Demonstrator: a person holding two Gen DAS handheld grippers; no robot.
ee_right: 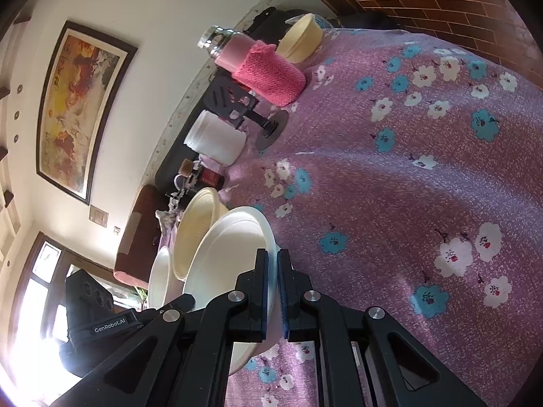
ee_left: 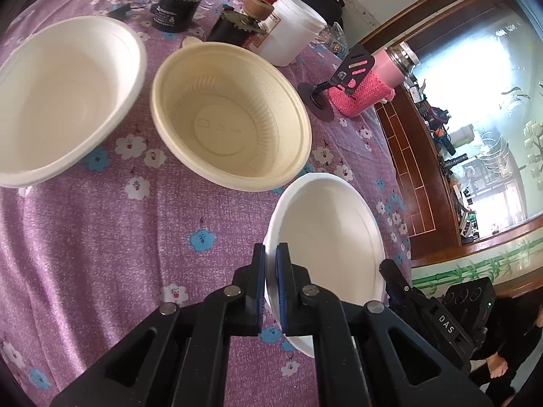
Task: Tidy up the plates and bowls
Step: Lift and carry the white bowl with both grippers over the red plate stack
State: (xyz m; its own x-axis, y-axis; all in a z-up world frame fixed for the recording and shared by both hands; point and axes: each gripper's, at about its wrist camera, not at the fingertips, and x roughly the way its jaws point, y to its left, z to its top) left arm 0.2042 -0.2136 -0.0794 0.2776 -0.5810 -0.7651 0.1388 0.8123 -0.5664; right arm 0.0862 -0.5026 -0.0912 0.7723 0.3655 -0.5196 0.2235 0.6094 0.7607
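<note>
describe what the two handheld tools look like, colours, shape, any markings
Both match: the left tool and right tool are matte black scissor-style linkages with round silver pivot pins and triangular cutouts in the arms. Each has two flat black fingers lined with blue pads. White lettering shows on the neighbouring tool's body: "DAS" in the left view, "GenRobot.AI" in the right.
</note>
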